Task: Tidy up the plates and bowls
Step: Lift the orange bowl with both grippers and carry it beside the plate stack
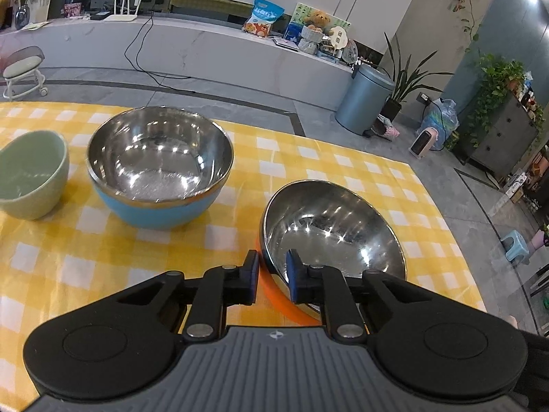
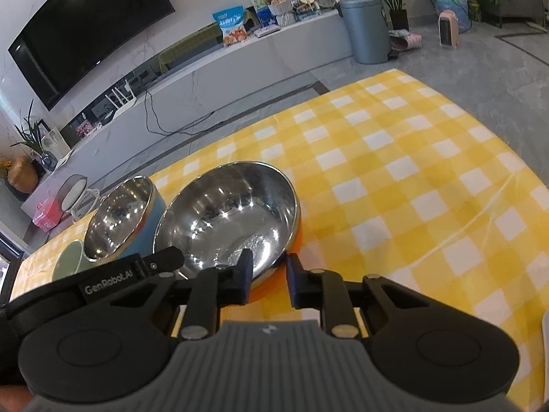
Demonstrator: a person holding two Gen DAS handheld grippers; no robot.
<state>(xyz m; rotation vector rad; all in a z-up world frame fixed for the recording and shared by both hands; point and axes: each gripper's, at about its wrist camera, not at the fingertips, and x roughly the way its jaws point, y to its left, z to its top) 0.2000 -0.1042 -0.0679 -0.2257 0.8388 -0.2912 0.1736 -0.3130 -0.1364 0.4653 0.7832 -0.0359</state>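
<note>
Both grippers meet at one bowl: the orange bowl point(image 1: 334, 237) with the steel lining sits near the table's right corner on the yellow checked cloth point(image 1: 120, 257), and each tool straddles its near rim. The left gripper point(image 1: 272, 276) has one blue pad inside the steel wall and the other against the orange outside, jaws drawn narrow onto the rim; the right gripper point(image 2: 267, 274) does the same further round, its left finger inside the bowl and its right finger outside. Whether the pads press hard I cannot tell for sure, but both look clamped. The coming move, I judge, turns on the blue bowl point(image 1: 159, 168) lying up and to the left, with a gap of cloth between, so the left hand is nearer it. The left view shows the green bowl point(image 1: 31, 173) in full; the right view shows only a sliver of it, but reveals the open cloth to the right.
</note>
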